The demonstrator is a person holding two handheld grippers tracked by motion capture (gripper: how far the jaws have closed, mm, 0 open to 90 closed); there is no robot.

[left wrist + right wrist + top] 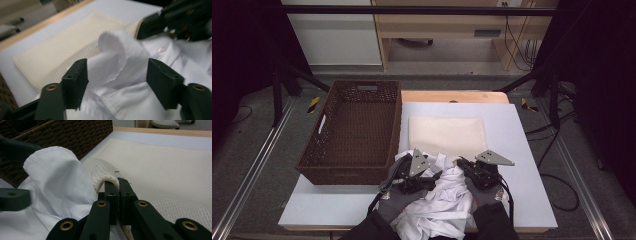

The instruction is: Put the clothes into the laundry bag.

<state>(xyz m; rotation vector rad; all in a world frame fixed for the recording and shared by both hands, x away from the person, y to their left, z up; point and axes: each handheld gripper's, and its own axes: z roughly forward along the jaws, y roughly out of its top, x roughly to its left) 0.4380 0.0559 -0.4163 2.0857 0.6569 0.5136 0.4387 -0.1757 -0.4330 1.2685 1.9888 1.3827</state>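
A crumpled white shirt (439, 200) lies at the table's near edge, overlapping the front of a folded cream mesh cloth (447, 132). My left gripper (435, 176) sits over the shirt's left part. In the left gripper view its jaws stand open (117, 72), a raised fold of the shirt (120, 55) between them without being pinched. My right gripper (460, 162) is at the cream cloth's near edge. In the right gripper view it is shut (118, 185) on a lifted lip of the cream cloth (162, 170), with the shirt (55, 177) bunched beside it.
A dark brown wicker basket (342, 175) stands at the left of the pale table (517, 150), close to the shirt and my left hand. A wooden strip runs along the table's far edge (452, 96). Dark stands and cables flank the table.
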